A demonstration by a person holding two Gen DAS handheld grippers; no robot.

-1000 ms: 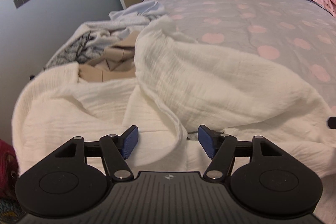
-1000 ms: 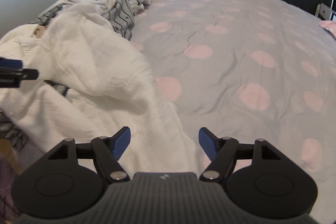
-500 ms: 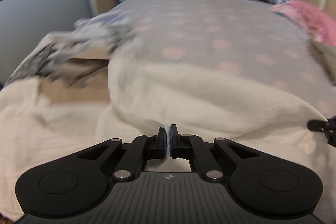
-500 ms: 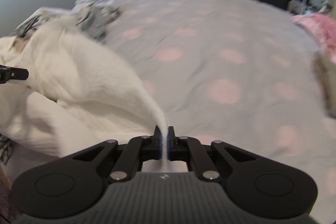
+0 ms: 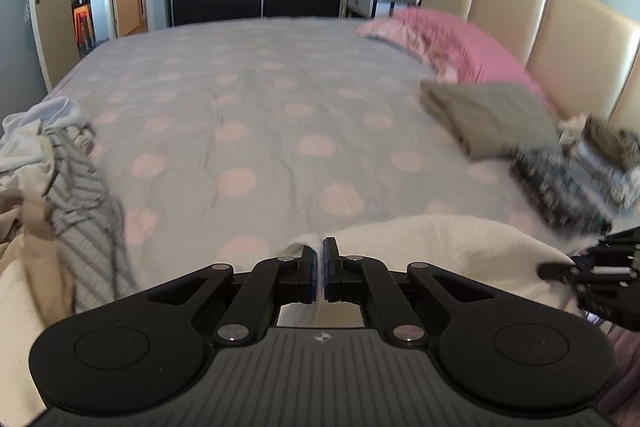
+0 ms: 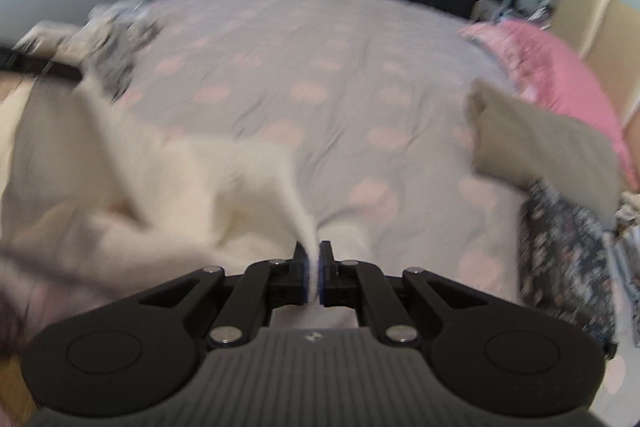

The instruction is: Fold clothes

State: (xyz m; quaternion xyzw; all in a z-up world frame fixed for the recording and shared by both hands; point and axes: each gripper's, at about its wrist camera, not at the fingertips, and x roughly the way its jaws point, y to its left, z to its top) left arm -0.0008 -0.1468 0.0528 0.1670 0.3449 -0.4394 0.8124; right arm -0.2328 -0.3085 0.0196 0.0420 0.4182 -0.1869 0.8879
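Pinching a soft crinkled white garment (image 5: 432, 239) at the near bed edge, left gripper (image 5: 320, 269) clamped on its hem, cloth stretched rightward, right view blurred, right gripper (image 6: 313, 277) clamped on the white fabric, spreading left over the dotted grey bedspread (image 6: 320, 75).

White, seemingly textured garment (image 5: 432, 239), stretched above bed.
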